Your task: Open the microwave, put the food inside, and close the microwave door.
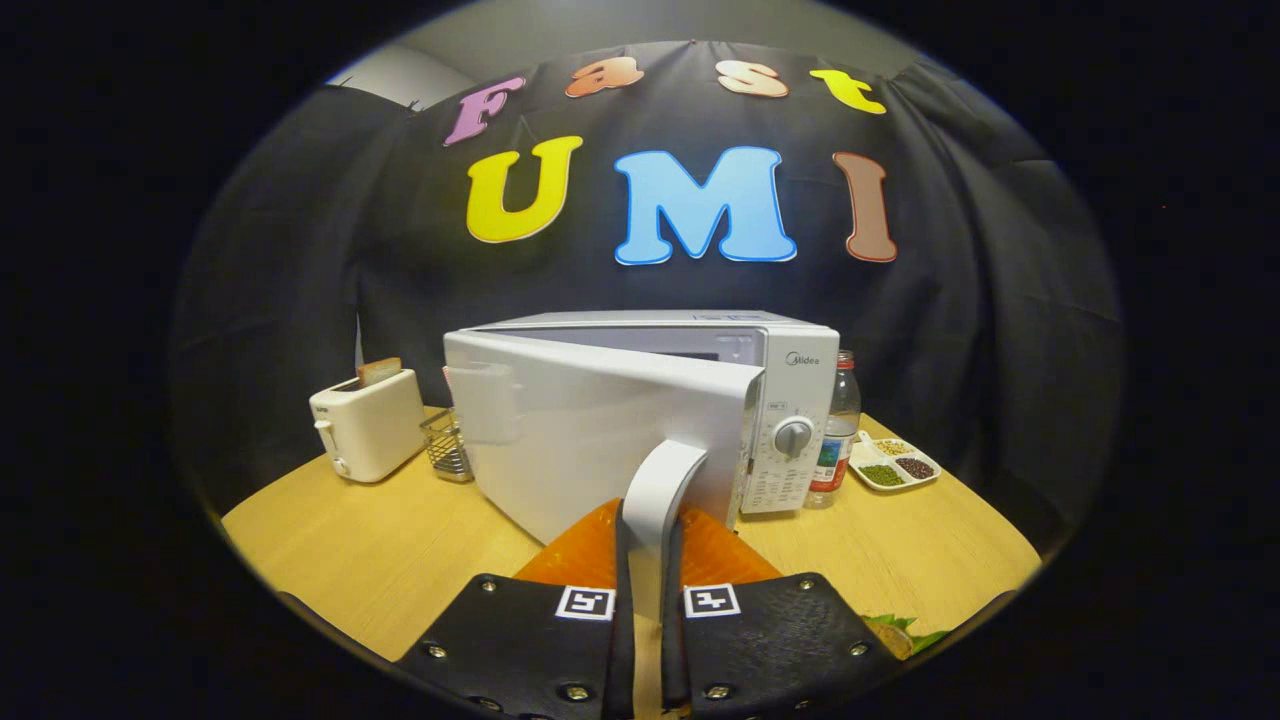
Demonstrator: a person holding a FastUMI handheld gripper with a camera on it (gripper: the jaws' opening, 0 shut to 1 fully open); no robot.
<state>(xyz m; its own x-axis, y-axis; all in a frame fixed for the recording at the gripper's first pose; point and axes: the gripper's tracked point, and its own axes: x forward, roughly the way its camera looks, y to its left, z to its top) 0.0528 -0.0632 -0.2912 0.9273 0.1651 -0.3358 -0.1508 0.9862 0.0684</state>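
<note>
A white microwave (790,345) stands at the middle of the wooden table (380,560). Its door (590,430) hangs partly open, swung out toward me on its left hinge. The curved white door handle (665,475) runs down between my fingers, and my gripper (648,535) is shut on it, both fingers pressing its sides. Beyond the door, the control panel with a round dial (793,437) faces me. A bit of food with green leaves (905,632) peeks out low on the right beside the gripper, mostly hidden by it.
Left of the microwave are a white toaster (365,437) with a slice of bread in it and a small wire basket (447,447). To its right, a bottle (838,430) stands next to a divided dish of beans (893,463).
</note>
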